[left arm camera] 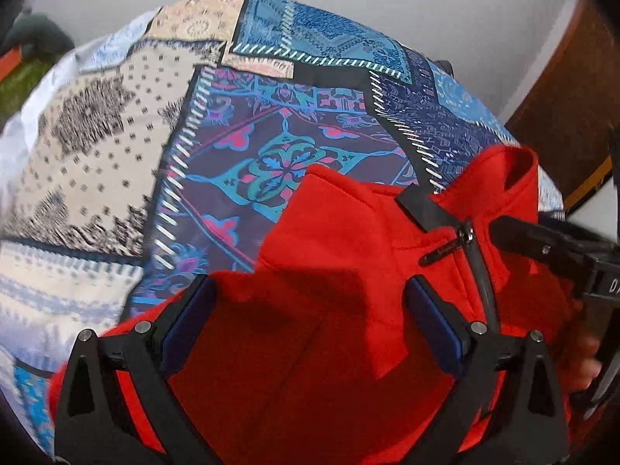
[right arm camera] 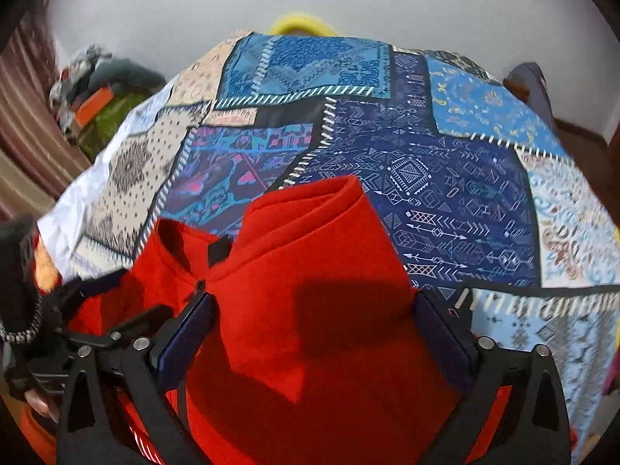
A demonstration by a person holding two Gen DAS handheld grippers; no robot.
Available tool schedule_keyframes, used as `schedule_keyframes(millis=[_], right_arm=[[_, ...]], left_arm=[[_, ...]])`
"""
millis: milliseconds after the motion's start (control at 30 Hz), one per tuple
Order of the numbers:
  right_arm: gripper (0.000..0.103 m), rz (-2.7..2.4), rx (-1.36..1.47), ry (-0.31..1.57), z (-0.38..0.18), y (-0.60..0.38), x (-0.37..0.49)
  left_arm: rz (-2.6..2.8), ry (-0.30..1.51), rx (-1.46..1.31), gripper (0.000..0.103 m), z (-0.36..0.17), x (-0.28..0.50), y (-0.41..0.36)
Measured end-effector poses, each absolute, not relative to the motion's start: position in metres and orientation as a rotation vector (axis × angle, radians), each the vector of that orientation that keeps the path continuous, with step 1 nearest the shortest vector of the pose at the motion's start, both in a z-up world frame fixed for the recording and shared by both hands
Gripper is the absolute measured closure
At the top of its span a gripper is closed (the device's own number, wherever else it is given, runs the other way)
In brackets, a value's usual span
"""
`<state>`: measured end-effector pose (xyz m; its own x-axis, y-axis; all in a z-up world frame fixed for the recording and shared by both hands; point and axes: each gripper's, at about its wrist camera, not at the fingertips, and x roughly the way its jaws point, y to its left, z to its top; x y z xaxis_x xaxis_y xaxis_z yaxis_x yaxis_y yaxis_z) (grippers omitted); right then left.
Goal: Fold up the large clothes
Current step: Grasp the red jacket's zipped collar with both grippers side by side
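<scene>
A red zip-neck garment with a black zipper lies at the near edge of a table covered by a patchwork cloth. My left gripper is open, jaws wide apart above the red fabric. The right gripper's black finger shows at the right beside the collar. In the right wrist view the red garment fills the foreground with its collar folded up. My right gripper is open over it. The left gripper shows at the left.
The patchwork cloth covers the table. A pile of clothes and an orange box sit on the floor at the far left. A yellow rim shows behind the table. A brown wooden piece stands at the right.
</scene>
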<state>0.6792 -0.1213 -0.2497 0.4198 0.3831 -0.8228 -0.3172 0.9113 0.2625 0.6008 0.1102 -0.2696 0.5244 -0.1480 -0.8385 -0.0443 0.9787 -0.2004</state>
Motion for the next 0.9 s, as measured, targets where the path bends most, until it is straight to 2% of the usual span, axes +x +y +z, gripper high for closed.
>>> schedule_keyframes(millis=[33,100,133,167,200,233,267,300,367,667,900], right_arm=[[0.016,0.446,0.085,1.048,-0.251,-0.121,0.679],[0.029,0.453,0.074,1.046,-0.252,-0.119,0.678],[0.039,0.466,0.045,1.039,-0.251,-0.116,0.675],[0.052,0.476,0.026,1.033,-0.250,-0.113,0.672],[0.059,0.487,0.000,1.022,-0.247,-0.110,0.667],[0.071,0.493,-0.006,1.022,-0.246,-0.108,0.664],[0.079,0.501,-0.014,1.021,-0.243,-0.105,0.660],[0.081,0.500,-0.032,1.016,-0.240,-0.102,0.655],[0.087,0.496,-0.074,1.000,-0.235,-0.097,0.645],[0.090,0.524,-0.090,0.878,-0.169,-0.111,0.570],[0.090,0.562,-0.124,0.838,-0.135,-0.128,0.478]], left_arm=[[-0.062,1.021,-0.215,0.006,-0.271,0.601,0.110],[-0.078,1.015,-0.235,0.023,-0.273,0.601,0.108],[-0.081,1.006,-0.240,0.028,-0.271,0.599,0.106],[-0.087,1.001,-0.238,0.047,-0.270,0.597,0.103],[-0.099,0.999,-0.236,0.063,-0.269,0.595,0.100],[-0.093,0.996,-0.215,0.069,-0.266,0.593,0.096],[-0.080,0.994,-0.170,0.081,-0.262,0.589,0.089],[-0.075,0.993,-0.137,0.088,-0.259,0.586,0.085],[-0.070,0.989,-0.104,0.092,-0.248,0.579,0.081],[-0.113,0.877,-0.024,0.096,-0.172,0.495,0.066],[-0.154,0.890,0.039,0.096,-0.166,0.416,0.035]])
